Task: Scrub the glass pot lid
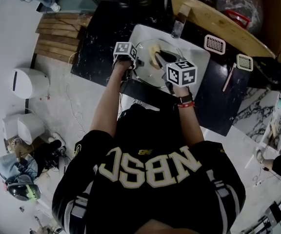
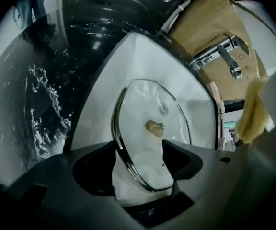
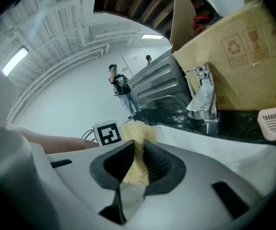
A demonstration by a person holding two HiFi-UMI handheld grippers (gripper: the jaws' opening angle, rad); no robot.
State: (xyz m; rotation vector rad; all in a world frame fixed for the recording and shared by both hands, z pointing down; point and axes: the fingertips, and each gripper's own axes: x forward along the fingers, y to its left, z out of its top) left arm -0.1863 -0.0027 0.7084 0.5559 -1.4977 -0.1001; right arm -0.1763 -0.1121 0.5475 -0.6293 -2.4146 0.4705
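Note:
The glass pot lid (image 1: pixel 150 66) with a steel rim lies tilted in the white sink (image 1: pixel 199 57). In the left gripper view the lid (image 2: pixel 147 104) shows its brown knob (image 2: pixel 155 127). My left gripper (image 2: pixel 139 159) stands open at the lid's near edge, and the rim runs between its jaws without being pinched. The left gripper (image 1: pixel 132 65) is at the lid's left side in the head view. My right gripper (image 3: pixel 138 162) is shut on a yellow sponge (image 3: pixel 137 150). The right gripper (image 1: pixel 164 65) holds the sponge (image 1: pixel 155 55) over the lid.
A chrome faucet (image 3: pixel 202 99) stands behind the sink, in front of a cardboard box (image 1: pixel 213 18). Two white strainer covers (image 1: pixel 214 44) lie on the black marble counter (image 1: pixel 101 38) to the right. People stand far off in the right gripper view.

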